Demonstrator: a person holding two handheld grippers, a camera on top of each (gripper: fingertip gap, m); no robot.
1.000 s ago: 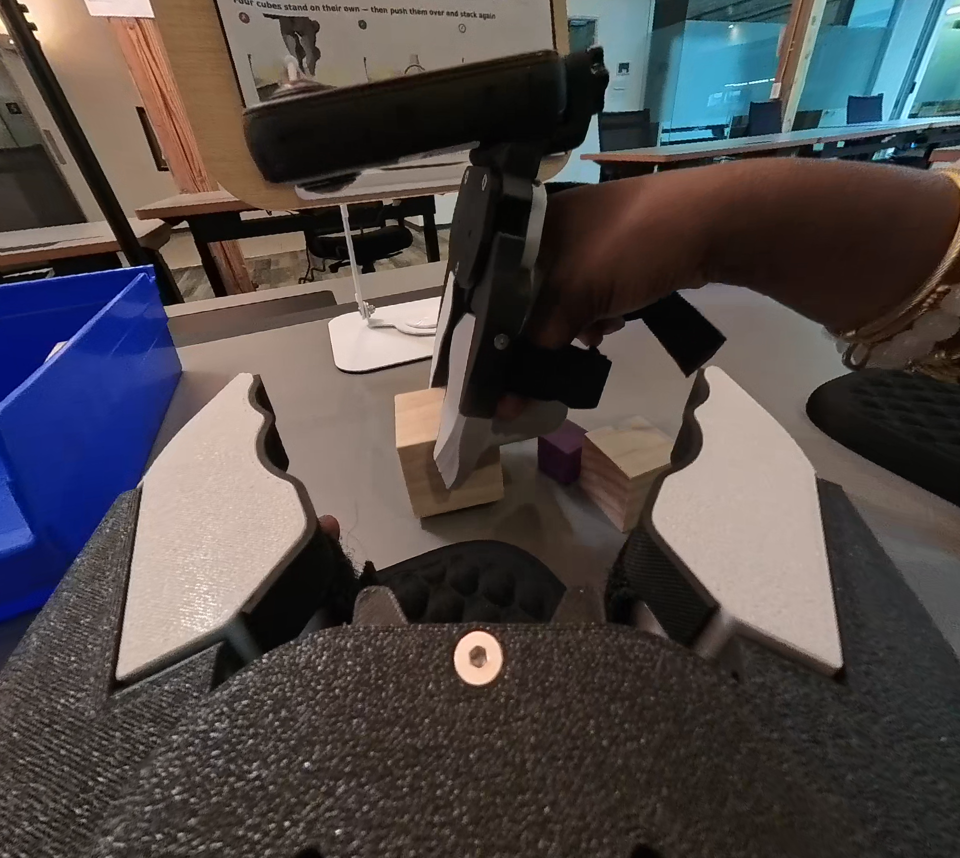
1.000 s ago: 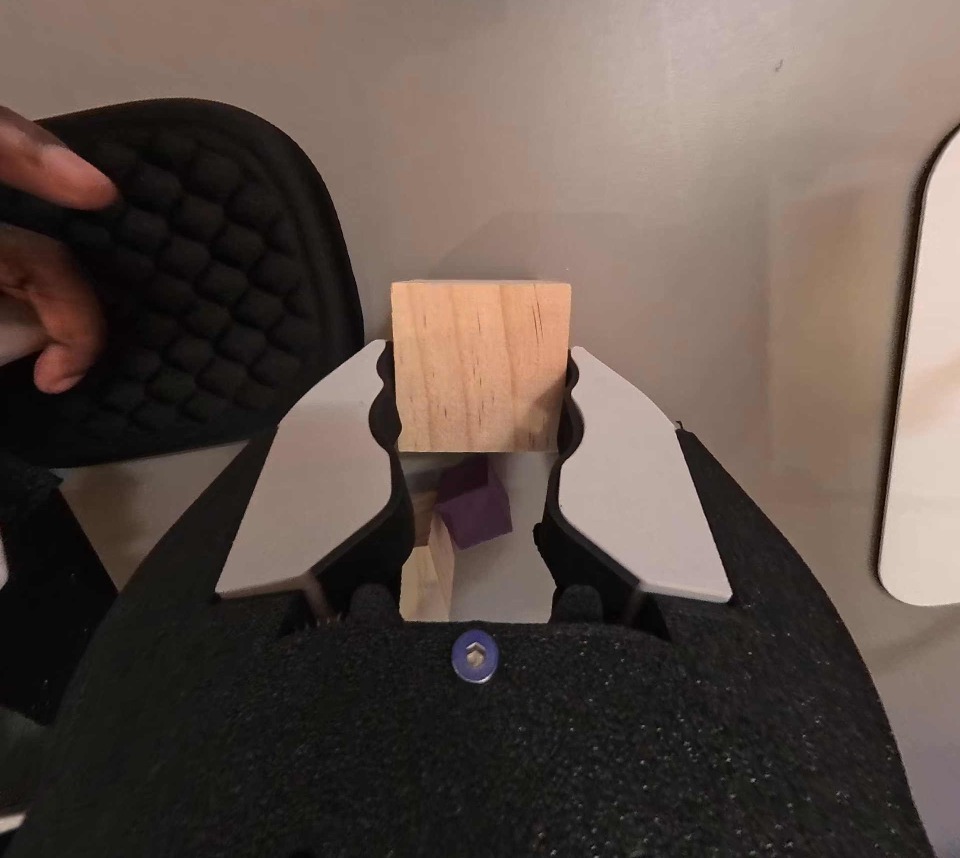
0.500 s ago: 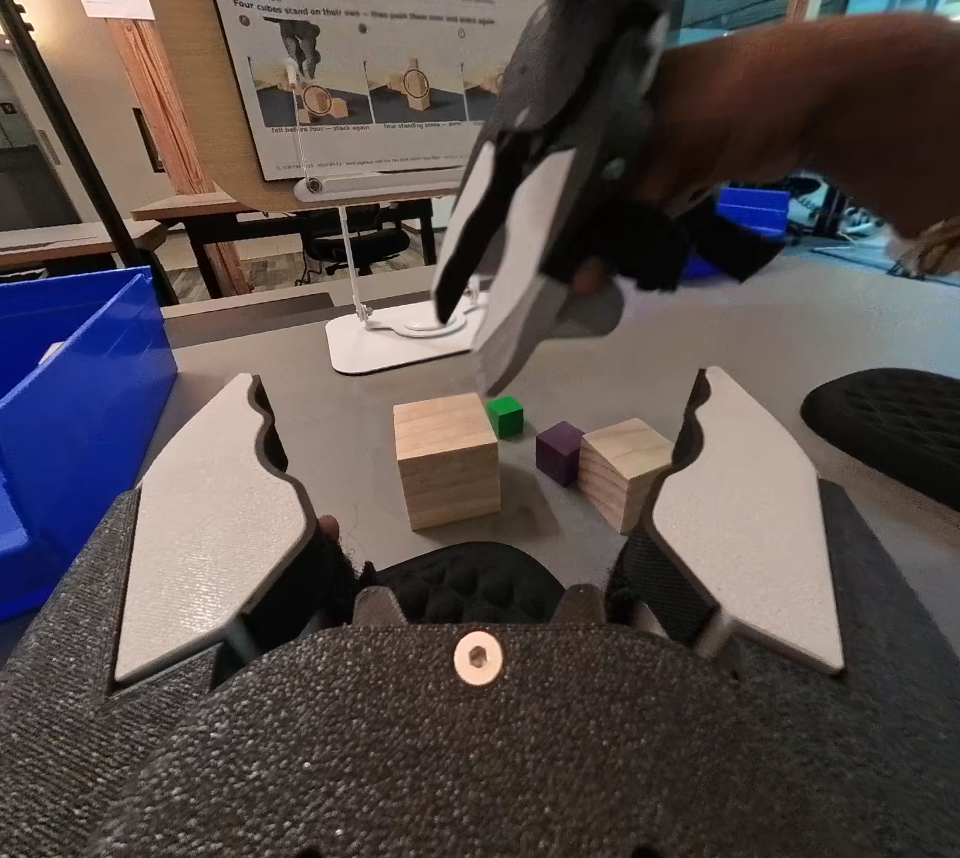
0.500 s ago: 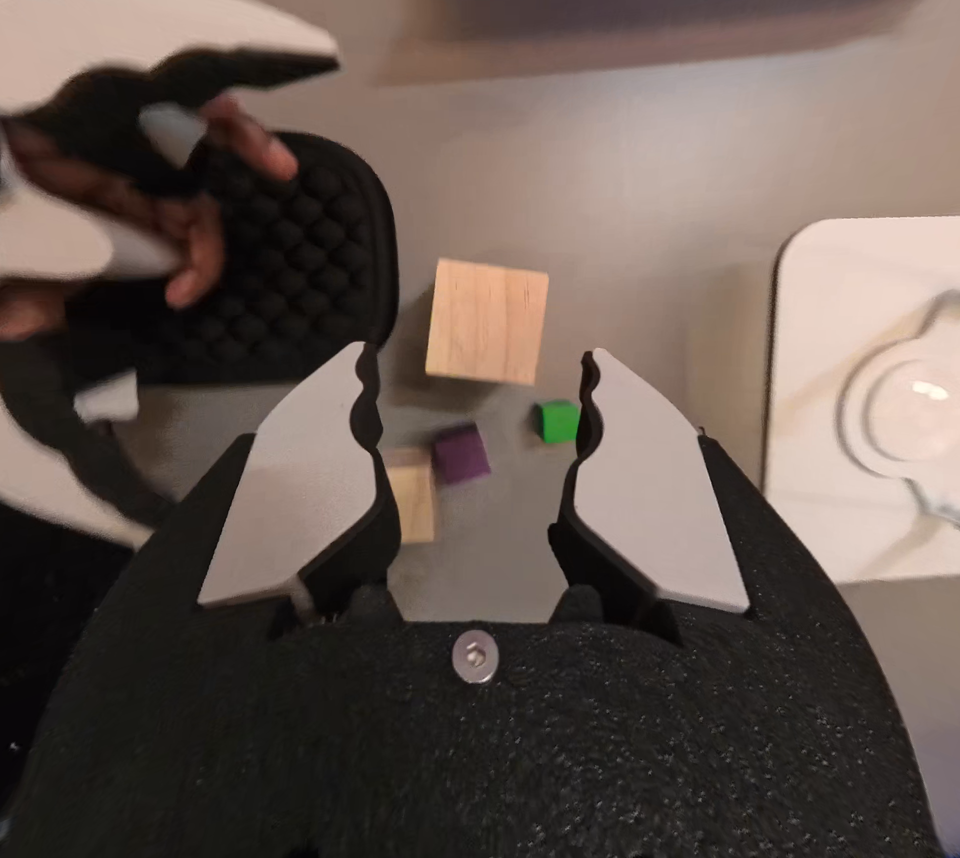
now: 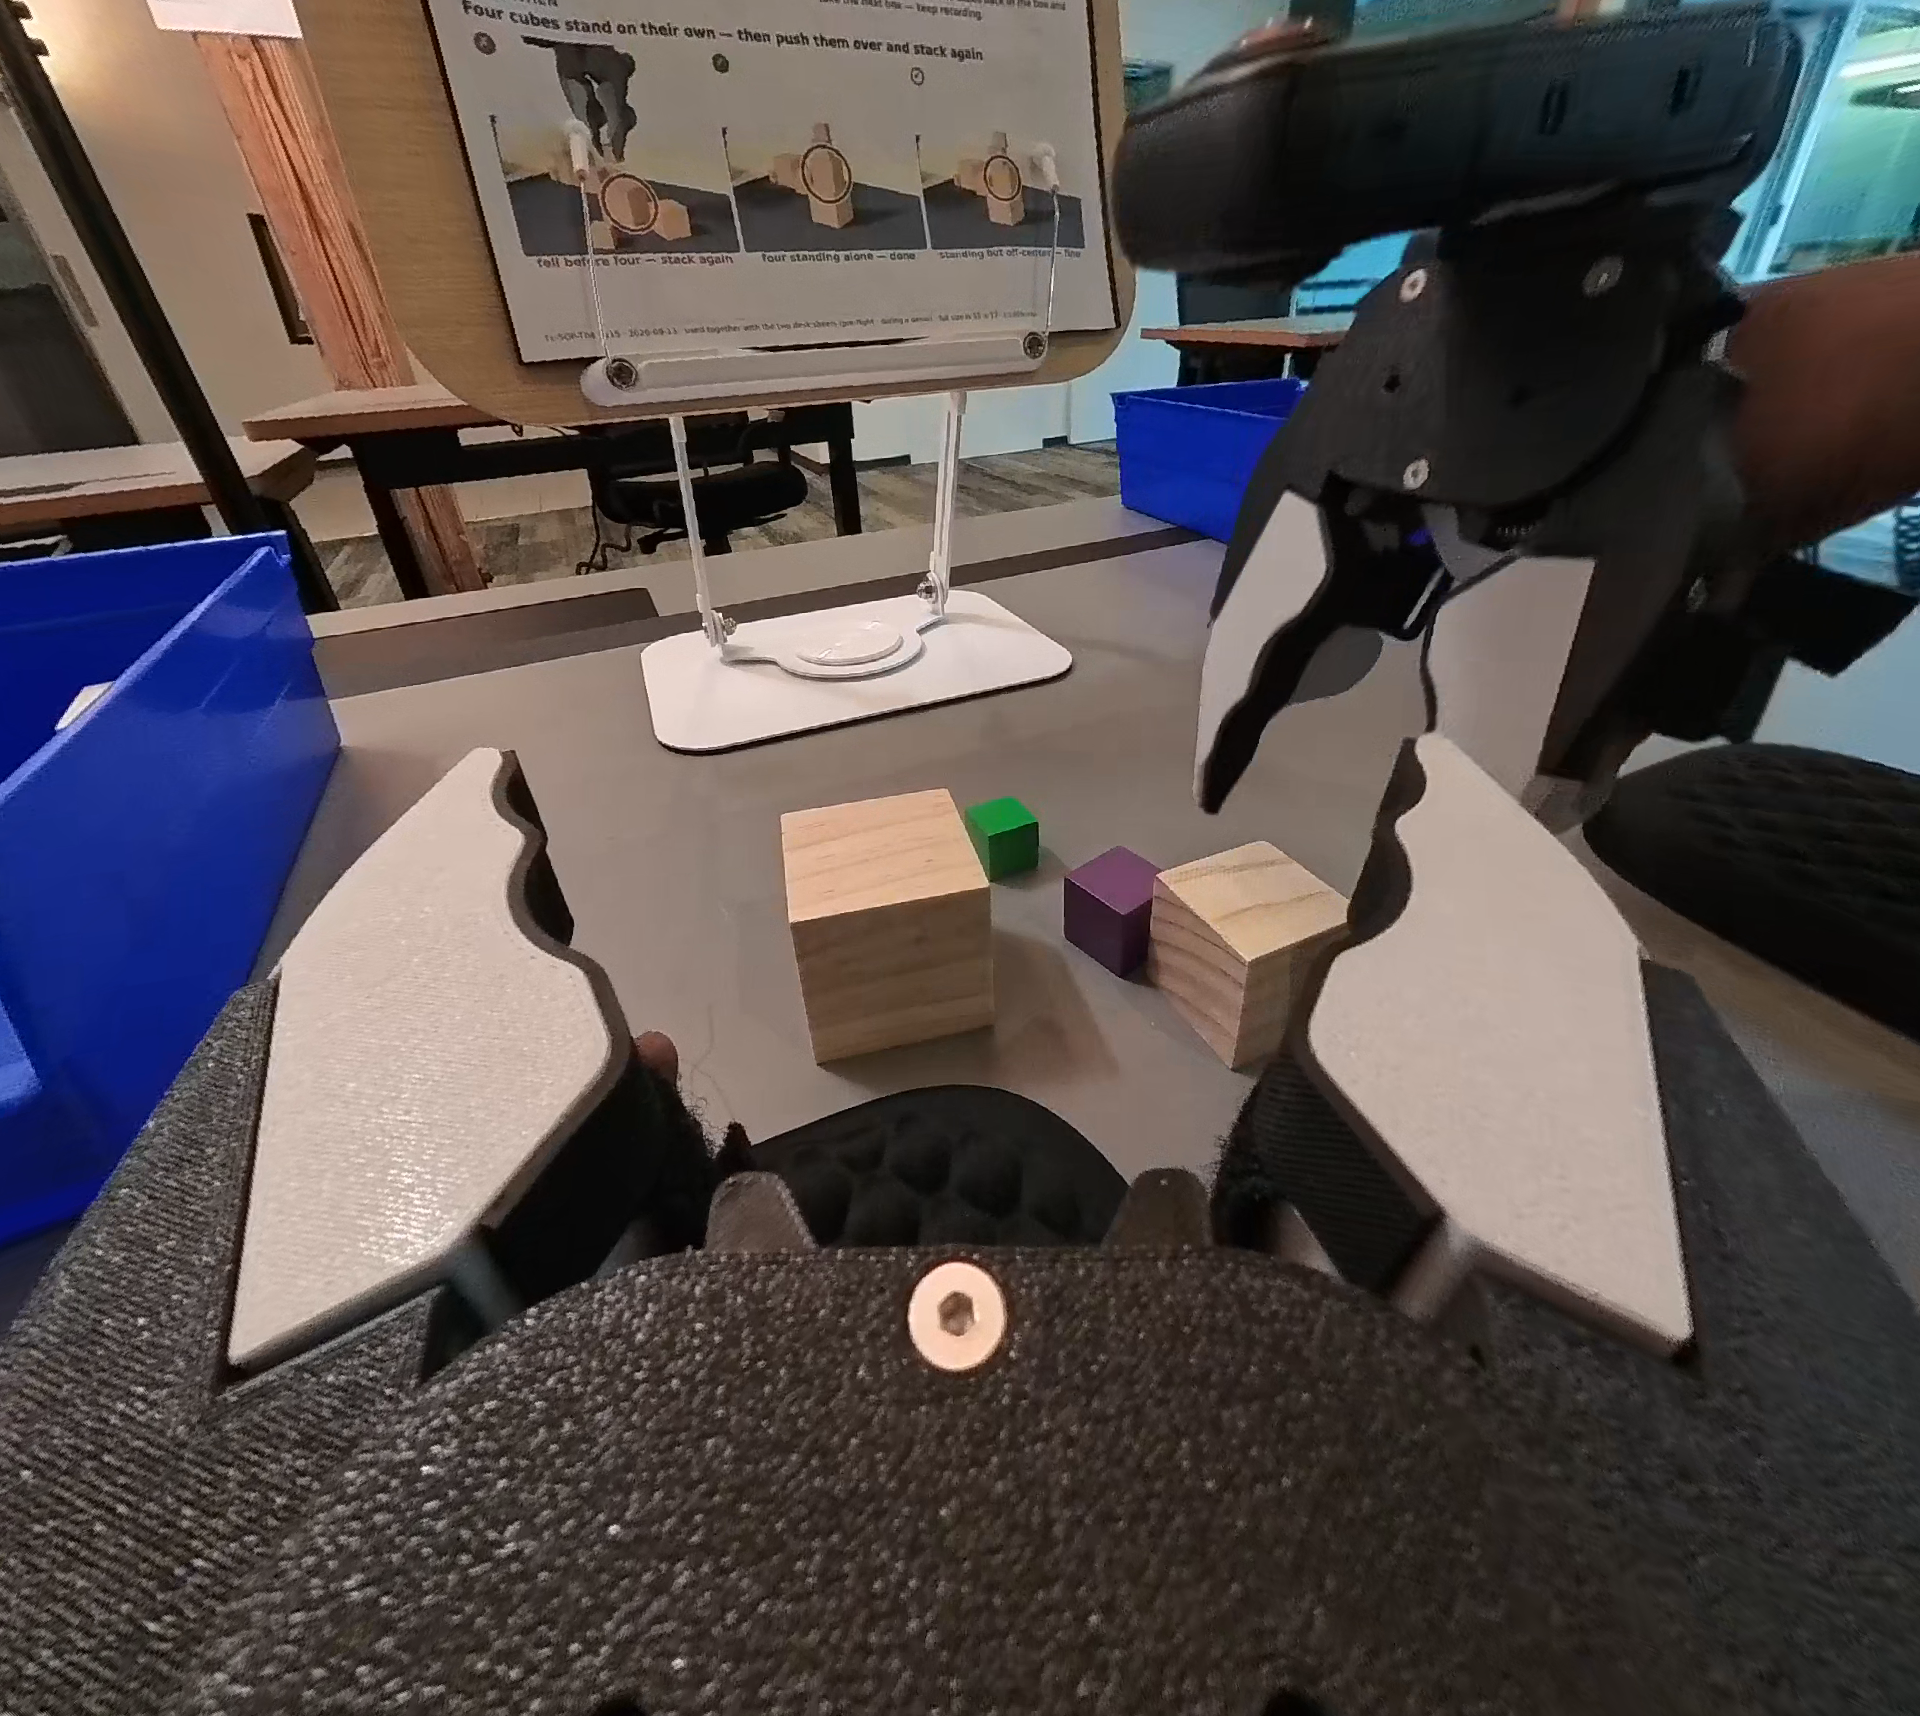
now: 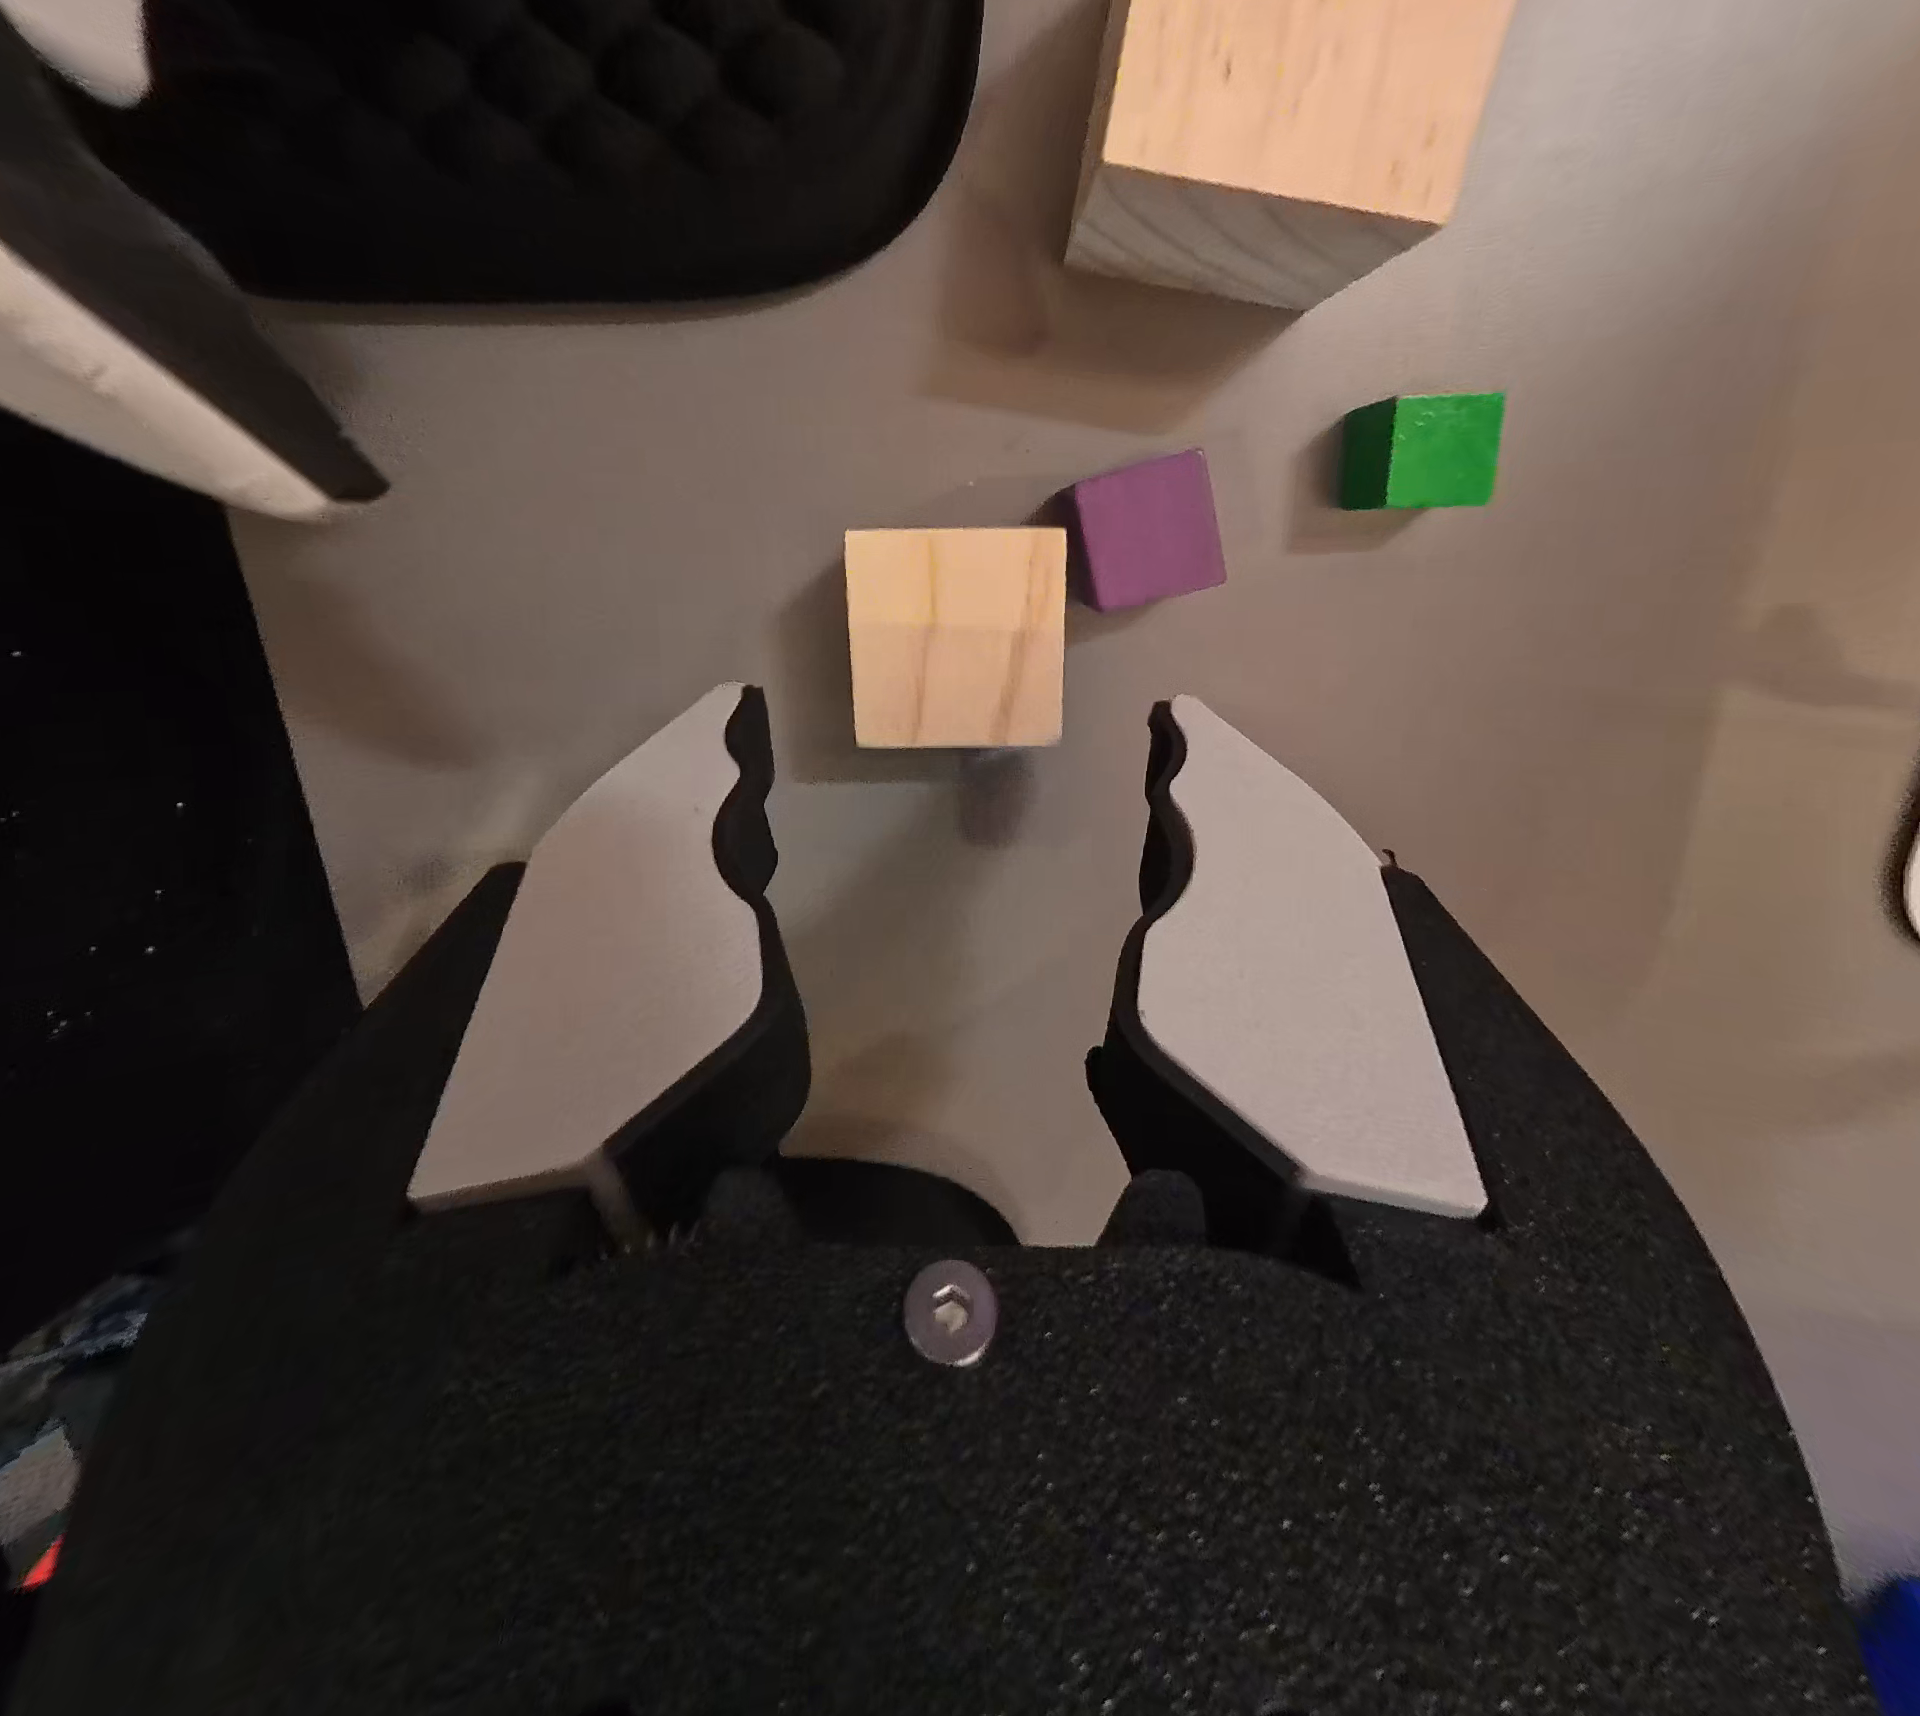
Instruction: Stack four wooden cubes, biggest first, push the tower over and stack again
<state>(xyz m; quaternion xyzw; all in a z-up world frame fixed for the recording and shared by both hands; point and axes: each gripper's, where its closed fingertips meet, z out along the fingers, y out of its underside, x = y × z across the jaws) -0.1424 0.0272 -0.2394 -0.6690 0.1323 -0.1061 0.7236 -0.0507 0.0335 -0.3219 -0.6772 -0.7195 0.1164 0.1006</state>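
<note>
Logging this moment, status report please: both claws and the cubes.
Left claw open, bare, low behind large wooden cube. Right claw open, bare, above small wooden cube. Purple cube beside it.

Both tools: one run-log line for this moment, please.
left tool: open, empty, low at table edge | right tool: open, empty, above small wooden cube | purple cube touches it | nothing stacked

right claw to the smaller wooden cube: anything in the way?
Nothing visible. The right claw is open and empty, the smaller wooden cube just ahead of its fingertips. The purple cube sits at the far right corner, off the path.
</note>
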